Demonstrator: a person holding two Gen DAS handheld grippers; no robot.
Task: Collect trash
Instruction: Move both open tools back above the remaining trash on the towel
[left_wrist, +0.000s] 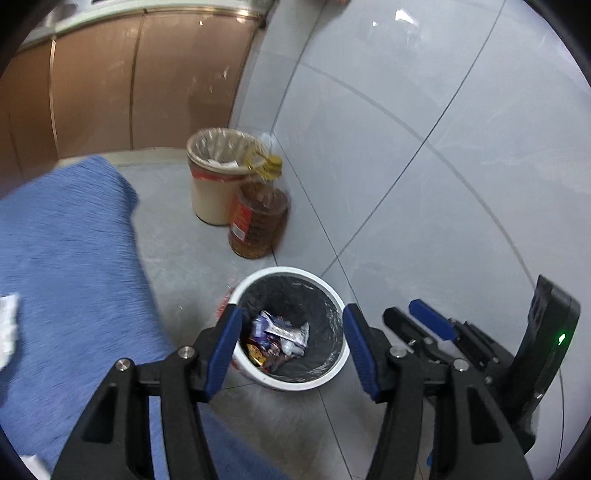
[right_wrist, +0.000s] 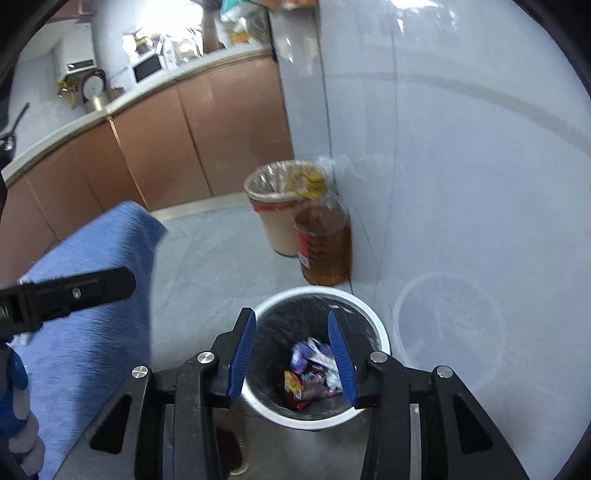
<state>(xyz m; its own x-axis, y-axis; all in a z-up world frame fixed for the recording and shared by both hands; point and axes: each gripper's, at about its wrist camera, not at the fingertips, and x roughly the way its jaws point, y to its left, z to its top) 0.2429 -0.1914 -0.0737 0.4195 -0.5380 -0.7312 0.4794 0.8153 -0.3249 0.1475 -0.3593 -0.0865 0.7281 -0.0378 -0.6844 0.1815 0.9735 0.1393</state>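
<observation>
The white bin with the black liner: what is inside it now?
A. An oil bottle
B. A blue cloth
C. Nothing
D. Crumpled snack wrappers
D: colourful crumpled wrappers lie at the bottom of the white bin, seen between the fingers of both open claws.

Your right gripper: jaws apart, nothing between them, held above the bin.
Bin: white rim, black liner, on the floor by the wall.
Wrappers: crumpled in the bin's bottom.
Oil bottle: just beyond the bin.
Far bin: beige, touching the bottle.
Blue cloth: to your left.
Left gripper: over the cloth.
</observation>
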